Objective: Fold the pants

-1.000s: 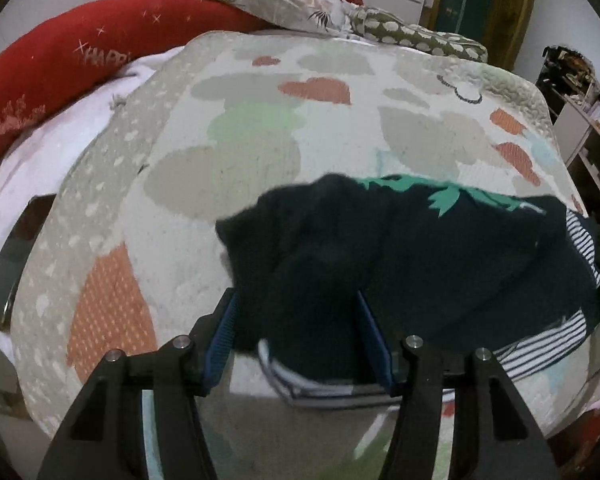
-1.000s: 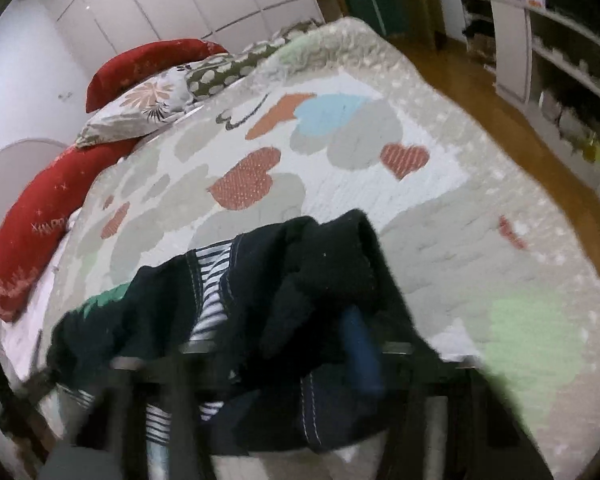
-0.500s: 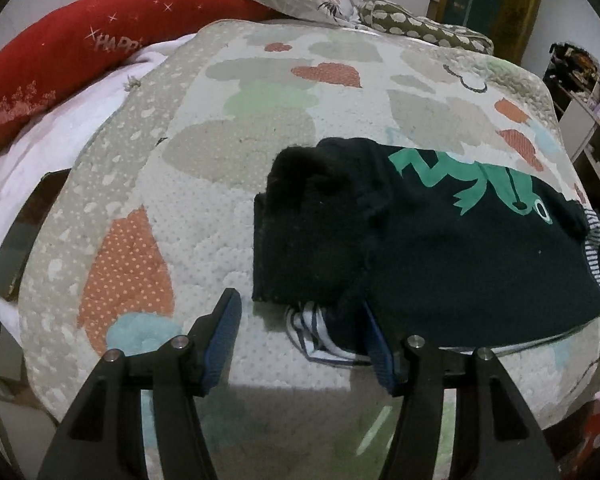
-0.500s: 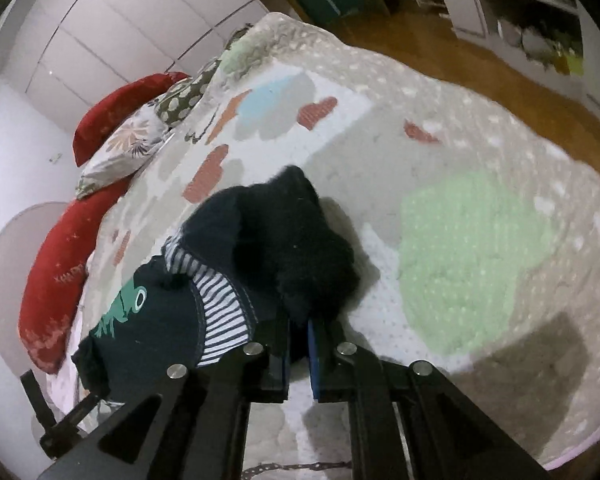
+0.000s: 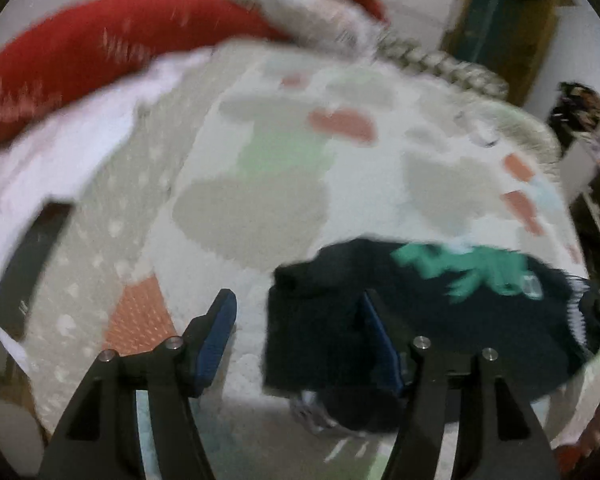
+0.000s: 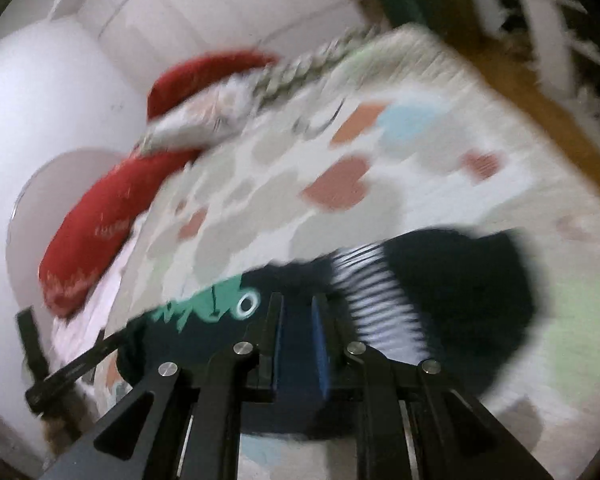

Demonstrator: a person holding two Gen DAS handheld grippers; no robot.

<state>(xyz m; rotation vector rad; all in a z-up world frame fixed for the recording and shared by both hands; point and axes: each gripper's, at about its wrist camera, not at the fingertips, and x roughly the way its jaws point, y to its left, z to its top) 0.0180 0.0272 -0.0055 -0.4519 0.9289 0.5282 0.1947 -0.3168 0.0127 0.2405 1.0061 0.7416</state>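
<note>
The dark pants (image 5: 332, 320) with a green print (image 5: 472, 272) and a striped lining lie folded on the quilt near its front edge. My left gripper (image 5: 296, 320) is open, its jaws wide apart, with the pants' left end between and under them. In the right wrist view the pants (image 6: 460, 280) show the green print (image 6: 216, 300) and the striped part (image 6: 376, 292). My right gripper (image 6: 298, 312) has its jaws slightly apart over the middle of the pants. Whether they pinch cloth is blurred.
The quilt (image 5: 252, 208) with coloured patches covers the bed. Red pillows (image 5: 100, 52) and a patterned pillow (image 5: 316, 4) lie at the head. A dark flat object (image 5: 28, 264) lies at the left edge. Shelves (image 5: 596, 184) stand at the right. Wooden floor (image 6: 540, 92) runs beside the bed.
My left gripper has let go of the pants and drawn back. My right gripper has left the pants' right end and moved over their middle. Both views are now blurred.
</note>
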